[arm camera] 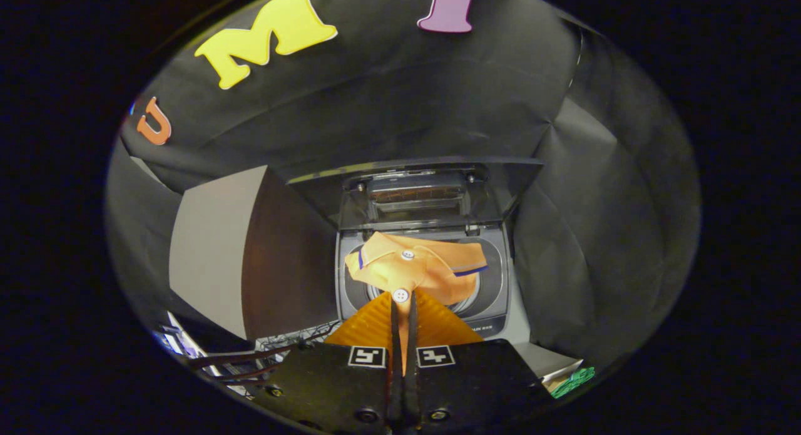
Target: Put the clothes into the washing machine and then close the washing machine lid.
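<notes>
Orange ribbed fingers point(375, 325) of your gripper point(403, 307) pinch the orange shirt point(416, 266), jaws nearly together on its button placket. It hangs over the washing machine point(500, 278) drum opening. Lower it well inside before you release; beyond, the lid point(413, 184) stands raised, not yet closed.

washing machine point(494, 327) print (too small), unreadable

Camera rides hand-held gripper point(402, 303), looks forward-down, near above open washing machine point(497, 285).
</notes>
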`<control>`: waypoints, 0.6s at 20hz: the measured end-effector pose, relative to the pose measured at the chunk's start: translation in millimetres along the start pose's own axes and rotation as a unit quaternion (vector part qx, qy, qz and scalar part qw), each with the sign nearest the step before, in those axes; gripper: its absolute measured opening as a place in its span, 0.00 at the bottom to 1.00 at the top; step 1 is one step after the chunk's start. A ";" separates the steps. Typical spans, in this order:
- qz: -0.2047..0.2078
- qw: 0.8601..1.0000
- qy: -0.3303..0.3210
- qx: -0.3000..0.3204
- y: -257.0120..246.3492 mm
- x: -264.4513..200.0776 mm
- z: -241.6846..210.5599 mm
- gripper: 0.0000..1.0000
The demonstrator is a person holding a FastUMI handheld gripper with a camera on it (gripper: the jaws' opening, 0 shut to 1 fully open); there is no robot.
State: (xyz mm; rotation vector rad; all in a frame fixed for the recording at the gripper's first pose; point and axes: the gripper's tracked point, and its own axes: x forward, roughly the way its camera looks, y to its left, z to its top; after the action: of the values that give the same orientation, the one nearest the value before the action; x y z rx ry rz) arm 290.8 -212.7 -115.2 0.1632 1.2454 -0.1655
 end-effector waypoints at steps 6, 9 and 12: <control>0.023 1.000 0.017 -0.007 6.3 42.6 -6.0 0.05; 0.026 0.999 0.036 -0.013 15.0 68.3 -9.0 0.05; 0.028 0.998 0.055 -0.019 16.6 95.1 -11.5 0.05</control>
State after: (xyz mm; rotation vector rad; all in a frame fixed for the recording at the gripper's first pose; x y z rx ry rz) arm 313.3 -197.4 -208.6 0.1757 1.3509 -0.0841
